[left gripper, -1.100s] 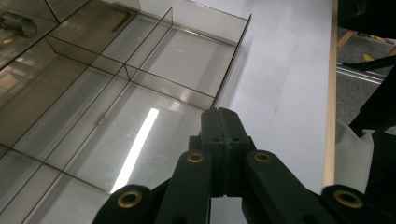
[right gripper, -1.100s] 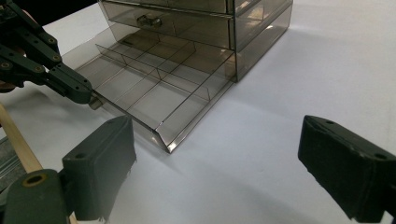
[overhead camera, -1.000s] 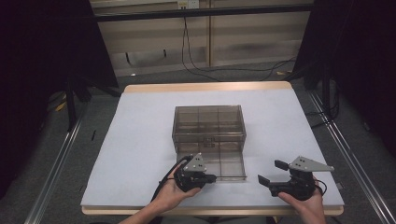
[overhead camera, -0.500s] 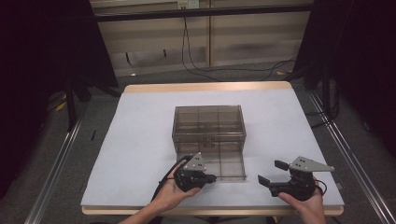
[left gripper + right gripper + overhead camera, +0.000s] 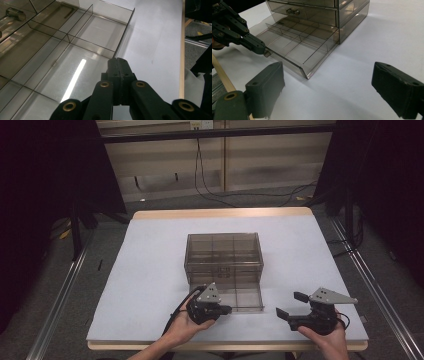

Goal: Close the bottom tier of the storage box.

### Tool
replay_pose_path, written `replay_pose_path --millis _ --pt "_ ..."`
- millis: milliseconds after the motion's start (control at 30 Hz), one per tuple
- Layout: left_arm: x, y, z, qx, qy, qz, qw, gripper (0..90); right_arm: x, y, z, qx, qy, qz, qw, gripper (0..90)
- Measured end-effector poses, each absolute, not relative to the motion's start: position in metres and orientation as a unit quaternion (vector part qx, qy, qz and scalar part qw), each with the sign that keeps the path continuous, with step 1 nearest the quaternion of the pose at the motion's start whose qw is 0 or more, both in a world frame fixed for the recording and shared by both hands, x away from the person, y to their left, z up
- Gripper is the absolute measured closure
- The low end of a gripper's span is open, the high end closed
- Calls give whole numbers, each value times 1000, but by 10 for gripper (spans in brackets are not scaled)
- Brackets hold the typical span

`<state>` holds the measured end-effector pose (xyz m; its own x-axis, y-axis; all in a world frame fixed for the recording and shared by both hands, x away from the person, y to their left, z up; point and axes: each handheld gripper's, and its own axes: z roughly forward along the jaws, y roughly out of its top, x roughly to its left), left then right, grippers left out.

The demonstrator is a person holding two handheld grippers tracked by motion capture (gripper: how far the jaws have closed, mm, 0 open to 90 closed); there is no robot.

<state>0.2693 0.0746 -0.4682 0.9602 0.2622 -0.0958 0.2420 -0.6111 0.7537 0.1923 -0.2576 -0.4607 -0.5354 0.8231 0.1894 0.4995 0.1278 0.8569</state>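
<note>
A smoky clear drawer cabinet [image 5: 224, 252] stands mid-table with its bottom drawer [image 5: 245, 297] pulled out toward me, its divided compartments [image 5: 82, 41] bare. My left gripper [image 5: 227, 310] is at the middle of the drawer's front wall, jaws pressed together [image 5: 119, 62]. In the right gripper view its tip [image 5: 263, 50] is shut on the drawer's small knob [image 5: 268, 53]. My right gripper [image 5: 290, 304] hovers over the table right of the drawer, jaws wide open [image 5: 328, 71] with nothing between them.
The cabinet's upper drawer is closed and has a knob [image 5: 292, 11]. The white tabletop [image 5: 150, 270] has a wooden near edge [image 5: 225, 346]. Metal rails [image 5: 60, 305] run on the floor at both sides, and cables lie behind the table.
</note>
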Motion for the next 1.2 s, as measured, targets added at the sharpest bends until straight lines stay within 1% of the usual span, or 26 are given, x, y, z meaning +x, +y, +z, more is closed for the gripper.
replay_pose_path --millis 67,100,167,533,600,800,933,1067,1133,1200 --pt "269 74 -469 893 146 12 425 900 192 -258 -461 452 732 482 169 107" --pt "270 74 -468 898 144 11 417 900 192 -258 -461 453 732 481 168 107" --pt "270 74 -469 893 147 11 425 900 193 -258 -461 452 732 481 168 107" --pt "271 75 -469 894 154 13 421 900 192 -258 -461 452 732 482 167 109" --pt "272 76 -470 888 159 12 432 900 192 -258 -461 453 732 482 166 109" --pt "276 79 -469 890 167 21 424 900 193 -257 -460 452 730 485 168 118" --pt "277 78 -470 885 173 16 432 900 193 -257 -460 452 730 484 168 118" --pt "279 79 -469 888 177 12 424 900 193 -257 -461 451 731 484 167 118" --pt "279 78 -470 881 187 4 434 900 193 -257 -461 452 731 483 167 117" --pt "279 78 -471 884 182 9 430 900 194 -257 -461 453 731 483 166 118"
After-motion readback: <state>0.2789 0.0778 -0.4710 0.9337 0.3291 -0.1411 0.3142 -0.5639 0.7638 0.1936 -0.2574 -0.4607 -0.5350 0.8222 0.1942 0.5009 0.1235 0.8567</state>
